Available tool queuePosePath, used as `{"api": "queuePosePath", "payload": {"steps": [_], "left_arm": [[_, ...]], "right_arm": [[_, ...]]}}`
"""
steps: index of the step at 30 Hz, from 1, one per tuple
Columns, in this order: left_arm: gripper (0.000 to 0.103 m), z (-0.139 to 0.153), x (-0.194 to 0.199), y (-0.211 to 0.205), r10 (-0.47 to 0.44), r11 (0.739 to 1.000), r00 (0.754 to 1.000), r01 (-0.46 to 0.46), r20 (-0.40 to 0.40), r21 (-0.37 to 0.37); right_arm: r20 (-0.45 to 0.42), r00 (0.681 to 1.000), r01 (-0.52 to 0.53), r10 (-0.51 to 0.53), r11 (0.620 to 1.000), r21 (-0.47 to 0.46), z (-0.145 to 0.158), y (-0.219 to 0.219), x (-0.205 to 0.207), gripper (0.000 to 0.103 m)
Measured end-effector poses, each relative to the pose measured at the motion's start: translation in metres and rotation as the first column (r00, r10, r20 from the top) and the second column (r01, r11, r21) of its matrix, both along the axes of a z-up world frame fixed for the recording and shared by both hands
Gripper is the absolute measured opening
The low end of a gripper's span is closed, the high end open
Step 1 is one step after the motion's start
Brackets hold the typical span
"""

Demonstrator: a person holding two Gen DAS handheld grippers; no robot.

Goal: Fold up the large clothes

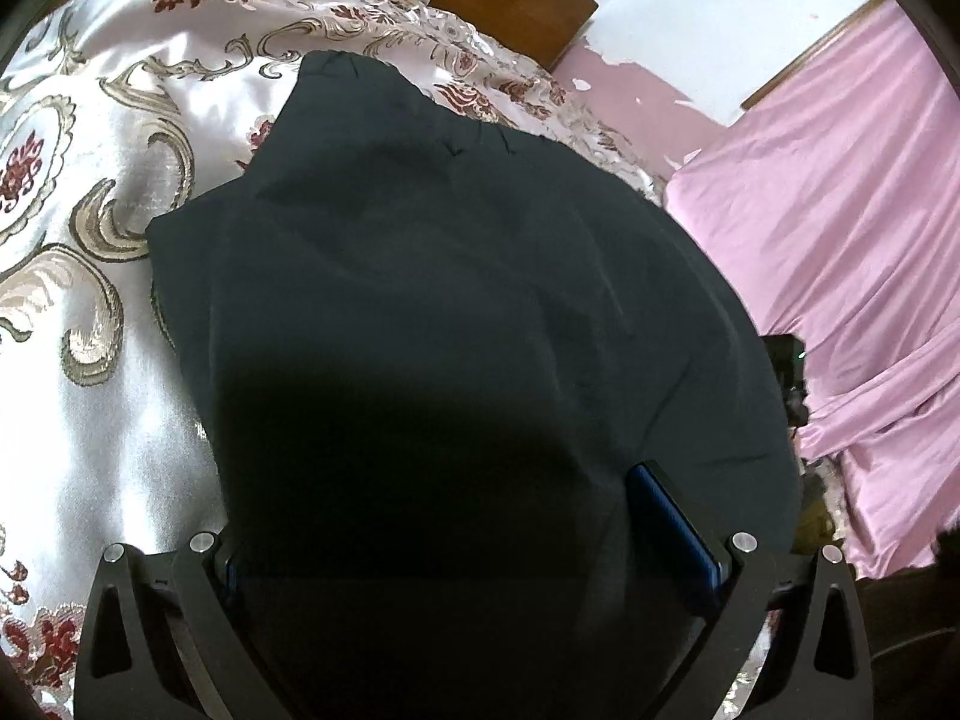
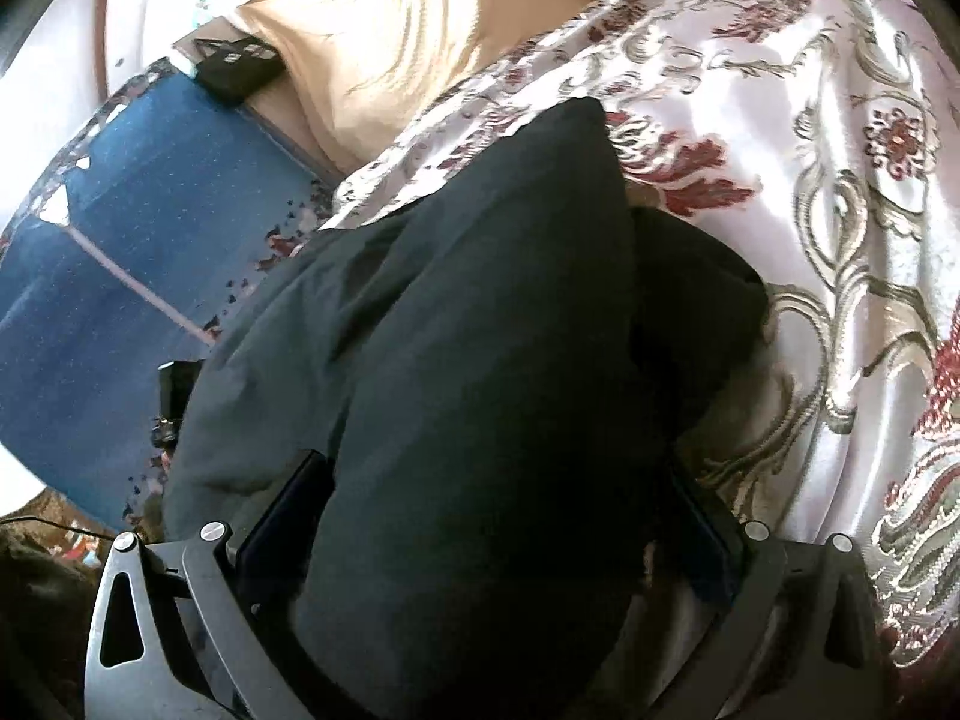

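A large dark garment (image 1: 456, 300) lies on a white satin bedspread with red and gold floral pattern (image 1: 90, 180). In the left wrist view my left gripper (image 1: 474, 540) stands wide open with the cloth draped over and between its blue-padded fingers (image 1: 672, 528). In the right wrist view the same dark garment (image 2: 480, 330) is bunched into a raised fold over my right gripper (image 2: 480, 516), whose jaws also stand wide apart with cloth between them. The fingertips of both are partly hidden by the fabric.
A pink sheet (image 1: 840, 240) hangs at the right of the left wrist view, with a wooden headboard (image 1: 516, 0) behind. In the right wrist view a blue floor (image 2: 120, 240), a beige cloth (image 2: 390, 30) and a black remote-like object (image 2: 240, 66) lie beyond the bed edge.
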State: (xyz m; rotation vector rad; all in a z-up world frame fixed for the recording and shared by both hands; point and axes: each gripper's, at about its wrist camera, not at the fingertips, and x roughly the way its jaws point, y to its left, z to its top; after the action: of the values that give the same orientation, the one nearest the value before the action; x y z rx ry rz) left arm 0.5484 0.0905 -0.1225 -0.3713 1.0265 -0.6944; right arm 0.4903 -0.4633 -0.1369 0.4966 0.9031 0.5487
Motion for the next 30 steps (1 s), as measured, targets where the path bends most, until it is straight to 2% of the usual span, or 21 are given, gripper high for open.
{"api": "queuePosePath", "payload": {"steps": [2, 7, 11, 14, 20, 23, 24, 25, 30], "left_arm": [[0.103, -0.002, 0.002, 0.003, -0.007, 1.0, 1.0, 0.006, -0.01, -0.022], [0.103, -0.002, 0.009, 0.001, -0.001, 0.999, 0.999, 0.0, -0.04, -0.034], [0.102, -0.001, 0.004, -0.008, 0.021, 1.0, 0.999, -0.02, -0.042, 0.017], [0.096, 0.003, 0.002, -0.011, 0.031, 0.998, 0.999, -0.028, -0.04, 0.06], [0.078, 0.014, -0.002, -0.012, 0.048, 0.996, 0.999, -0.047, -0.016, 0.08], [0.07, 0.021, -0.004, -0.014, 0.044, 0.992, 0.999, -0.047, 0.023, 0.115], [0.068, 0.023, -0.005, -0.016, 0.043, 0.991, 0.999, -0.047, 0.032, 0.125], [0.065, 0.026, -0.006, -0.018, 0.043, 0.989, 0.998, -0.049, 0.045, 0.138], [0.048, 0.041, -0.008, -0.026, 0.061, 0.98, 0.994, -0.077, 0.089, 0.182]], "right_arm": [[0.003, 1.0, -0.004, 0.004, 1.0, -0.016, -0.001, 0.002, 0.001, 0.102], [0.017, 1.0, -0.018, 0.018, 1.0, 0.011, -0.003, 0.002, 0.003, 0.102], [-0.001, 1.0, -0.024, 0.024, 0.999, -0.023, -0.002, 0.009, 0.007, 0.102], [-0.041, 0.999, 0.002, -0.004, 0.999, -0.052, 0.001, 0.011, 0.01, 0.102], [-0.121, 0.99, 0.051, -0.071, 0.986, -0.159, 0.011, 0.028, 0.012, 0.101], [-0.143, 0.986, 0.057, -0.088, 0.978, -0.202, 0.017, 0.038, 0.011, 0.094], [-0.146, 0.985, 0.06, -0.093, 0.975, -0.213, 0.021, 0.042, 0.009, 0.088], [-0.143, 0.985, 0.063, -0.096, 0.974, -0.22, 0.024, 0.045, 0.006, 0.081], [-0.107, 0.986, 0.092, -0.125, 0.958, -0.271, 0.042, 0.062, -0.007, 0.066]]}}
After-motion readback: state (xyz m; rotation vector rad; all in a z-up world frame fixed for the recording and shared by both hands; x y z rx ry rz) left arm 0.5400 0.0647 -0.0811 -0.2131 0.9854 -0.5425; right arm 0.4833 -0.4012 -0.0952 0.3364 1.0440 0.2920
